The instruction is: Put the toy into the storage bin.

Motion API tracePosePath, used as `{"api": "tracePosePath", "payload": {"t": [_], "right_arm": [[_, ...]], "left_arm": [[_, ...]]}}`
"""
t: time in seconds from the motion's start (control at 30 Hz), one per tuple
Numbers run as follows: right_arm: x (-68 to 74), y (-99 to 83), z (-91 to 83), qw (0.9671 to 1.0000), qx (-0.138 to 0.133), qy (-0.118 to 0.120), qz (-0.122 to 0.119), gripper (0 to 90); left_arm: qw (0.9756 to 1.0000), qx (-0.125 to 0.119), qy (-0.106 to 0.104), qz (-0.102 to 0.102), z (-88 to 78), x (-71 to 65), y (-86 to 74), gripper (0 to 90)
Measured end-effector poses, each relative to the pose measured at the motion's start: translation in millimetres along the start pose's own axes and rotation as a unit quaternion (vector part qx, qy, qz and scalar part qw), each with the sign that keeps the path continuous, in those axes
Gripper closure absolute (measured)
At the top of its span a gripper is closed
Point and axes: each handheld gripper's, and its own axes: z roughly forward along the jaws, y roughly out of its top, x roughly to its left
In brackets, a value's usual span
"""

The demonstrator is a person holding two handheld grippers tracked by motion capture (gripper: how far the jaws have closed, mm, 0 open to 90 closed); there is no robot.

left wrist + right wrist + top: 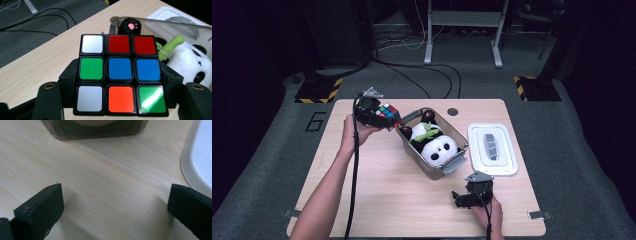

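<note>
— Where's the puzzle cube (120,75)?
— Clamped between the left gripper (371,111)'s jaws, raised off the worktop (387,195) at ten o'clock, just beside the clear bin (432,167)'s rim.
— And the bin?
— Centre, open, a plush panda (434,142) lying inside. Its white lid (492,148) lies at three o'clock.
</note>
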Motion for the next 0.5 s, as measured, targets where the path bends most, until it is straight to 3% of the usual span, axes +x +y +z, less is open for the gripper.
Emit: {"api": "tracePosePath", "payload": {"t": [0.5], "right_arm": [[0.4, 0.1, 0.0, 1.0, 0.0, -0.001, 0.004, 0.0]], "left_arm": [[0.9998, -0.004, -0.017, 0.009, 21.3, -11.5, 23.6, 33.8]]}}
